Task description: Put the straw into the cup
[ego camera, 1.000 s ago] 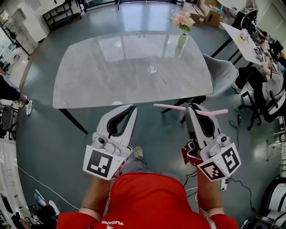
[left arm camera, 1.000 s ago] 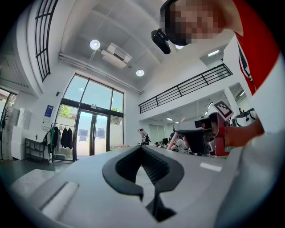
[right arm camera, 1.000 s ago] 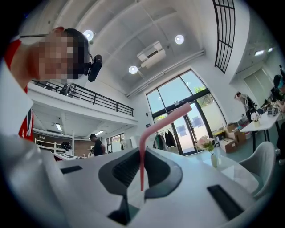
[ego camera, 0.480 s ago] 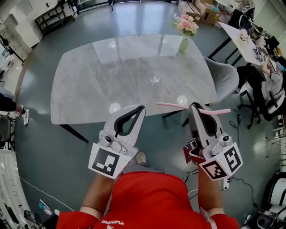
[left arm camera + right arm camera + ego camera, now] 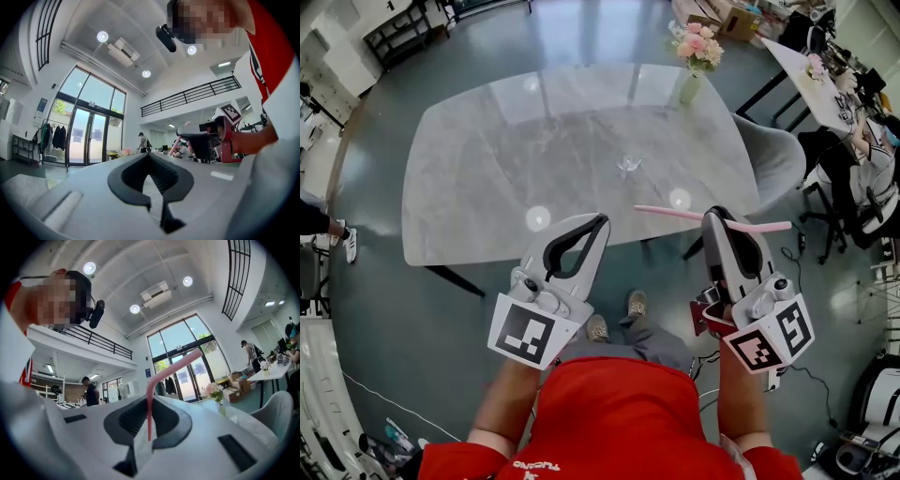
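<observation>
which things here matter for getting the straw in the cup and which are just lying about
For the job:
- straw, held in the right gripper
- cup on the table

Just lying about:
- vase of flowers
- chair

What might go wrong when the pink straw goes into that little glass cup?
The straw lies sideways across the right tongs, so turning it end-down might make it slip or miss. The cup is small and clear, standing free on the table; a poke might tip it. The left tongs are shut and not steadying it.
</observation>
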### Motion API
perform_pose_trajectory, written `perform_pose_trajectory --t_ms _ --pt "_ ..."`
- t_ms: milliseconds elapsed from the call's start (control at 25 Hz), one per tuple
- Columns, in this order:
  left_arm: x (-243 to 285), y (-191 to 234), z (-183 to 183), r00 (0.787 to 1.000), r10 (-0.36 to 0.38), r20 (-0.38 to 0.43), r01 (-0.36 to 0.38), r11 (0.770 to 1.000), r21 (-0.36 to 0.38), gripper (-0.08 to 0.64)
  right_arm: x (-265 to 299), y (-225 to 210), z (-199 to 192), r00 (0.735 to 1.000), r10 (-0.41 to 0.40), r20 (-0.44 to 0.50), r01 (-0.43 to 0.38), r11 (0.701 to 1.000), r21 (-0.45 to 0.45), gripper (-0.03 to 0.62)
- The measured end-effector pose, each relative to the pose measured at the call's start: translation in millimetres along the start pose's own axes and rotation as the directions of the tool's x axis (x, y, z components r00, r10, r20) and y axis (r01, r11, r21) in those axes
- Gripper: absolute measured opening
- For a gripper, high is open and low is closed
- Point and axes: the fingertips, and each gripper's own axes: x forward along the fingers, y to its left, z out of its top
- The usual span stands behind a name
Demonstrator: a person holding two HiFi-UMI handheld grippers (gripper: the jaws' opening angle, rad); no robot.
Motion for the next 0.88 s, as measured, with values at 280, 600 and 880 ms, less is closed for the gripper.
perform_pose_trajectory --t_ms 280,600,880 --pt "19.9 14.0 -11.5 1.0 0.01 -0.017 -0.01 1.0 -0.013 0.006 20.5 -20.1 -5.9 1.0 0.001 -0.009 -0.001 1.0 0.004 0.023" --pt "47.2 35.2 -16.5 0.998 0.046 -0.036 -0.046 0.999 -0.016 0.006 51.2 -50.6 -13.4 1.0 0.022 -0.021 -0.022 0.999 0.029 0.023" --pt "83.7 54.1 -26.4 0.996 0.083 -0.036 -0.083 0.997 0.001 0.006 78.4 -86.9 -24.2 0.998 0.04 -0.045 -0.04 0.999 0.006 0.023"
